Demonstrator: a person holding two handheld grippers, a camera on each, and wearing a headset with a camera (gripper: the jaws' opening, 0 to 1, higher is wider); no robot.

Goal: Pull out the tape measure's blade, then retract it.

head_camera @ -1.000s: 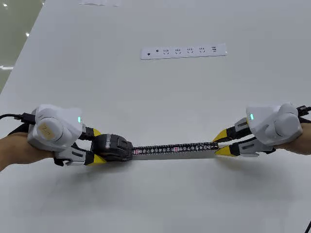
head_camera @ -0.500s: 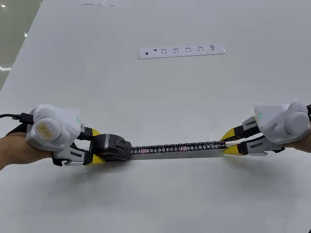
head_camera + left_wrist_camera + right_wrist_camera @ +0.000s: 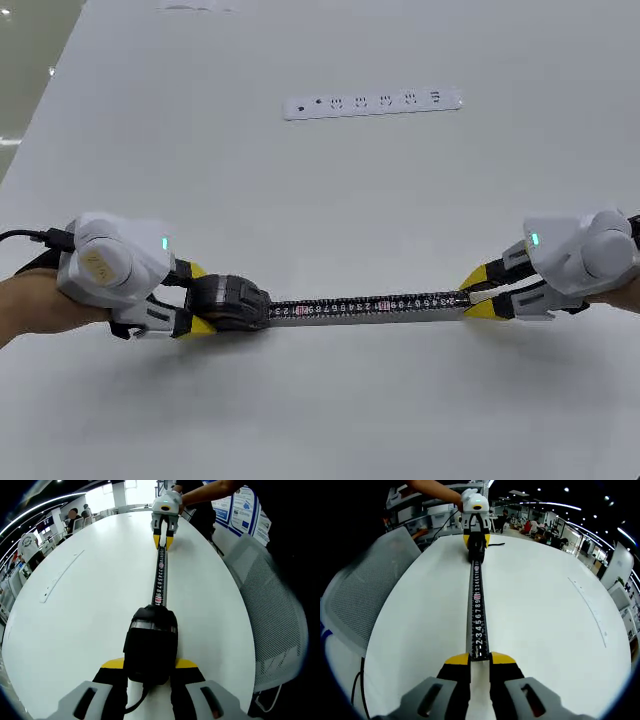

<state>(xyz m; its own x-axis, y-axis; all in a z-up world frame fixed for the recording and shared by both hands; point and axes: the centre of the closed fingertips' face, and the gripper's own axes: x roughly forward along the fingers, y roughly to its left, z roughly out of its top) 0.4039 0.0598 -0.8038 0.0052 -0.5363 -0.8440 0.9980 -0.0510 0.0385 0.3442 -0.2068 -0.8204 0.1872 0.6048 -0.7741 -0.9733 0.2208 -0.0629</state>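
The blade is out, a straight dark line running low along the white table with its numbers facing up. Whether it rests on the top or hangs just above it, I can't tell from here.

At one end, the left gripper has its yellow-tipped jaws closed in on the black case, one jaw on each side in a firm grip. The case sits down at table level with its mouth turned toward the other hand. The left gripper view looks straight over the case and along the blade to the far end.

There the right gripper is pinched almost fully closed on the blade's tip, with just the thin strip between the two yellow tips.

The two grippers are well apart, facing each other across the near part of the table, a hand behind each. Farther back, well away from the action, a white power strip lies flat. A mesh chair stands beside the table's edge.
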